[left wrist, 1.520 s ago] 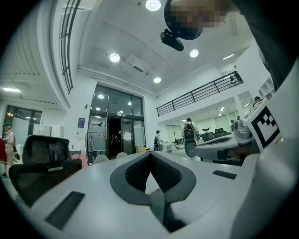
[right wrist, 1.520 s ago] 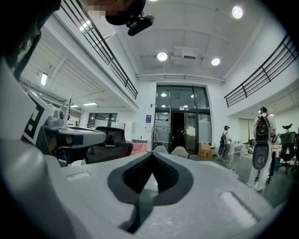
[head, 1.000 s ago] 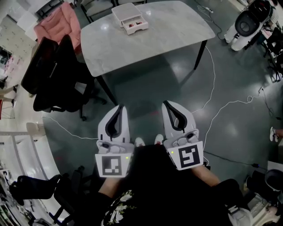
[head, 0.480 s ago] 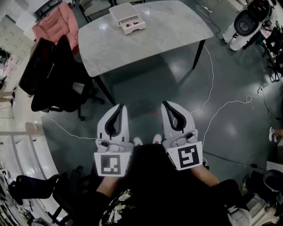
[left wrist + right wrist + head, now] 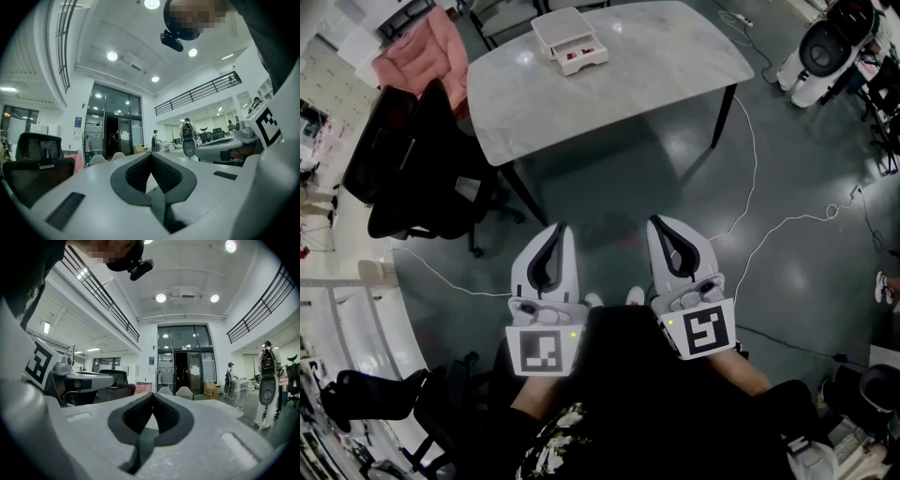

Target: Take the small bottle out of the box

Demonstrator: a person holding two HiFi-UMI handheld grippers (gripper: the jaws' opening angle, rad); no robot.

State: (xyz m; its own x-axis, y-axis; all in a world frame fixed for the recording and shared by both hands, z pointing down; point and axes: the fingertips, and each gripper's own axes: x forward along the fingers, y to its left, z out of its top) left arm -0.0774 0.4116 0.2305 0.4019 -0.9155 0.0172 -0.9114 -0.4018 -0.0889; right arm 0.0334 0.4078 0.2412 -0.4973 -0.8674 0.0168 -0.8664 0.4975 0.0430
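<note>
A small white box (image 5: 570,39) with an open drawer holding something red stands at the far end of the grey table (image 5: 647,75); no bottle can be made out at this distance. My left gripper (image 5: 560,227) and right gripper (image 5: 654,221) are held close to the body, side by side, well short of the table. Both are shut with nothing between their jaws. In the left gripper view the left gripper (image 5: 151,154) points out over the hall, and in the right gripper view the right gripper (image 5: 153,395) does the same.
A black office chair (image 5: 412,159) with dark clothing stands left of the table, a pink garment (image 5: 408,52) behind it. White cables (image 5: 750,187) trail over the dark floor on the right. A white machine (image 5: 825,47) stands at the far right. People (image 5: 187,133) stand far off in the hall.
Both grippers have shifted slightly lower and to the right in the head view; the table and box moved only a little. The jaws stayed shut.
</note>
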